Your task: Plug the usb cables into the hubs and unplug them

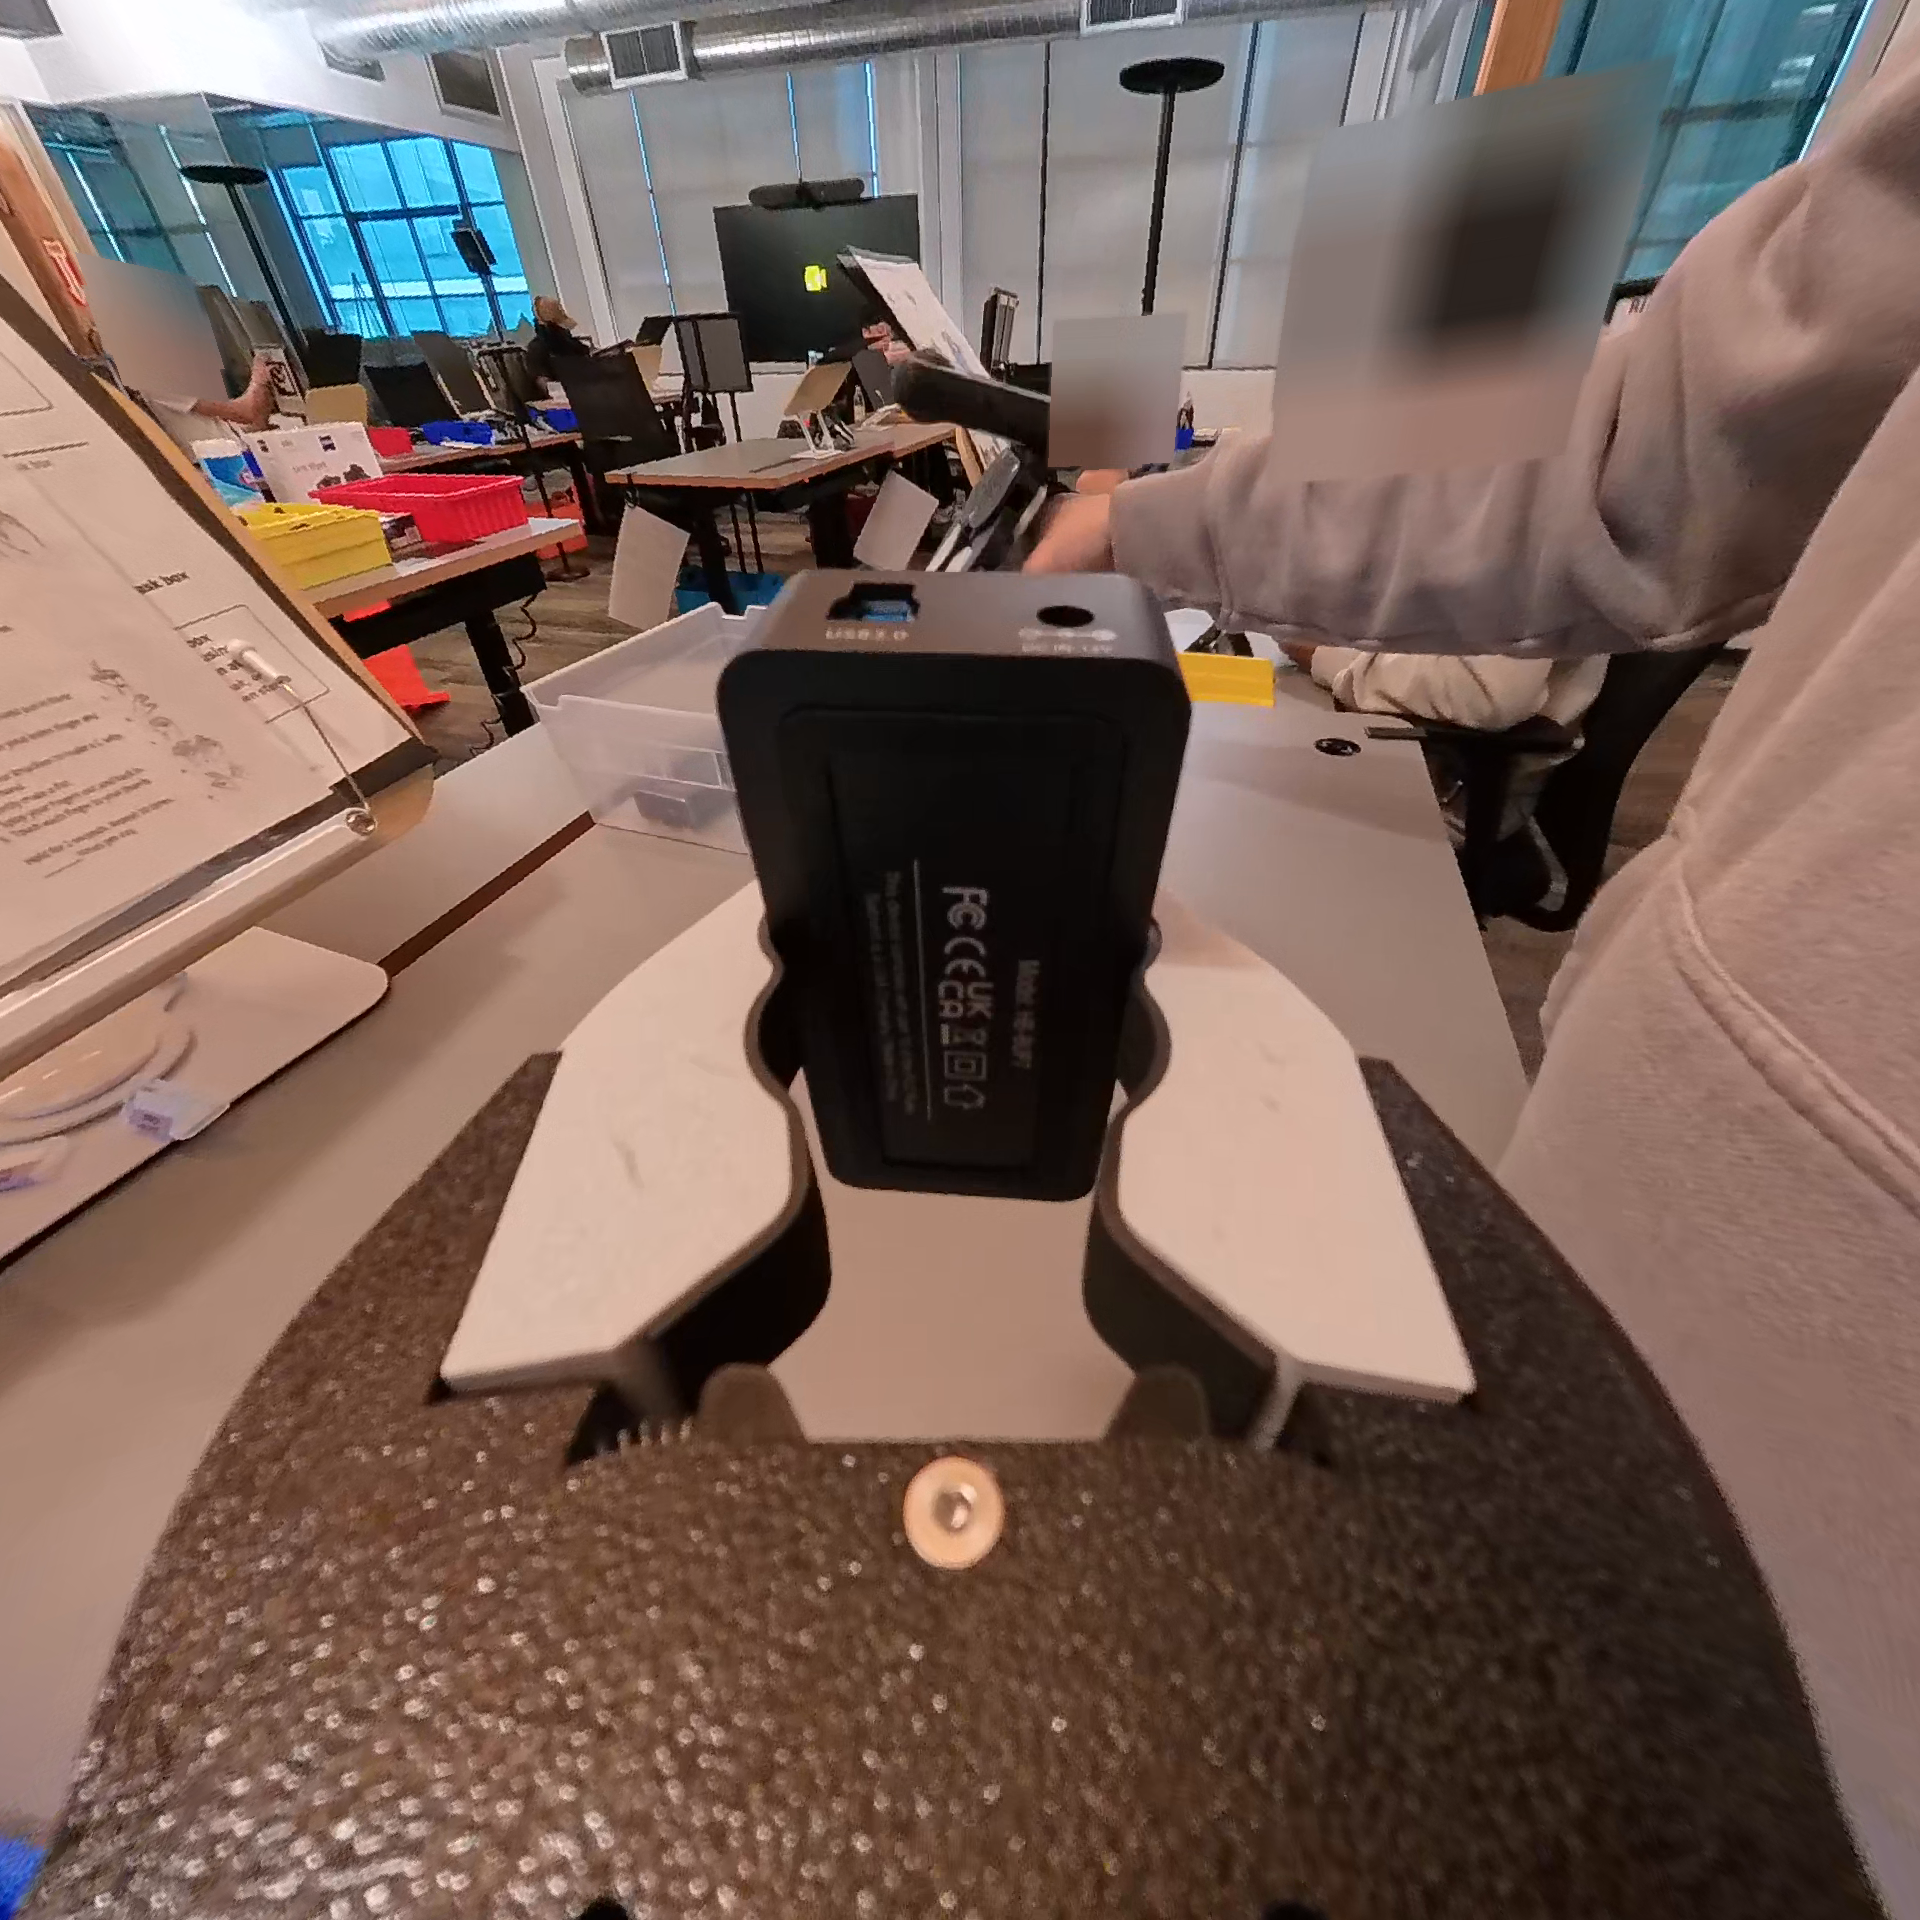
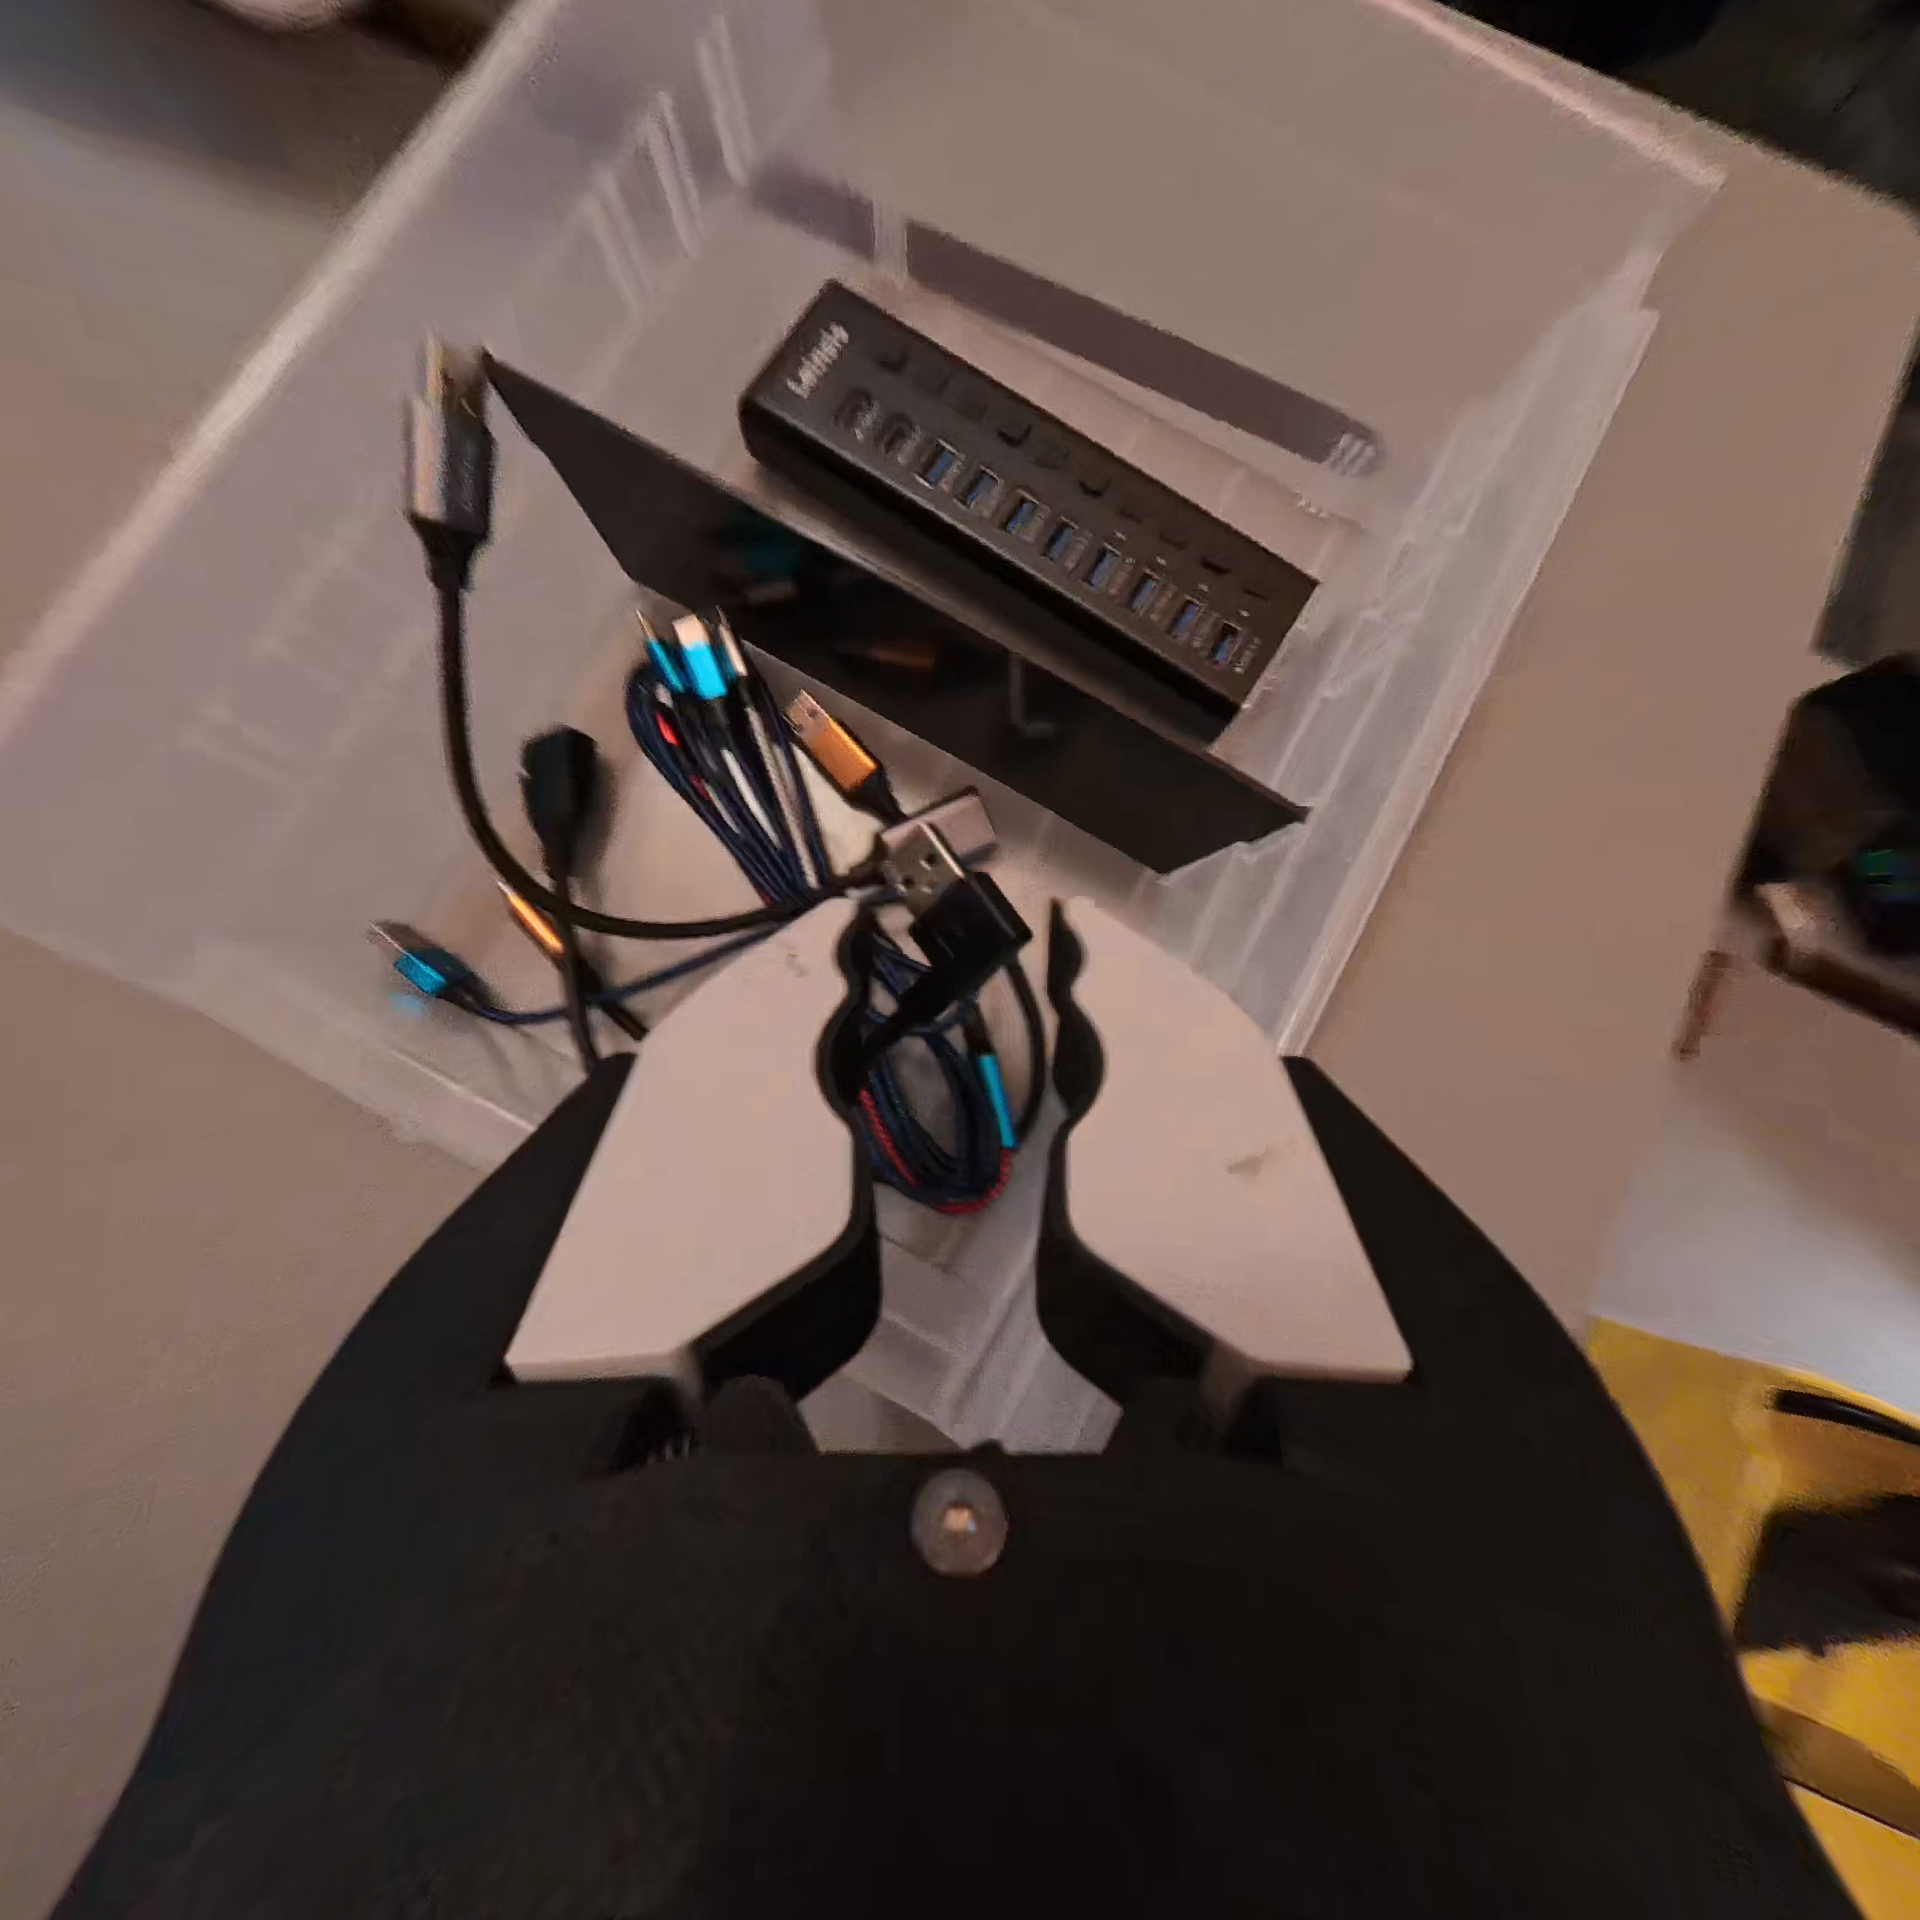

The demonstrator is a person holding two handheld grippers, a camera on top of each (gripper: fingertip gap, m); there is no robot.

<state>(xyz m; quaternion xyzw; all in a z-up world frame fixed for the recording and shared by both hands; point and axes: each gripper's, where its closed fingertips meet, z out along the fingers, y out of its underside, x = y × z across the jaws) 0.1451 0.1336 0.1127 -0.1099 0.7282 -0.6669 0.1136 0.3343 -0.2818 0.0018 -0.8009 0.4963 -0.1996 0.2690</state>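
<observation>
In the left wrist view my left gripper (image 1: pixel 951 940) is shut on a black USB hub (image 1: pixel 951 821). It holds the hub upright above the grey table, label side towards the camera and a blue port on its top end. In the right wrist view my right gripper (image 2: pixel 948 925) is over a clear plastic bin (image 2: pixel 1455 727), with a bundle of braided USB cables (image 2: pixel 935 1122) between its jaws. A black USB plug (image 2: pixel 940 894) sticks out past the fingertips. More cables (image 2: pixel 717 727) trail to the left. A second, long black hub (image 2: pixel 1039 499) with several blue ports lies in the bin on a black panel.
A document stand with printed pages (image 1: pixel 156 727) stands on the table at left. The clear bin (image 1: pixel 623 717) sits behind the held hub. A person's grey sleeve (image 1: pixel 1558 520) fills the right side. Yellow material (image 2: pixel 1766 1558) lies to the right of the bin.
</observation>
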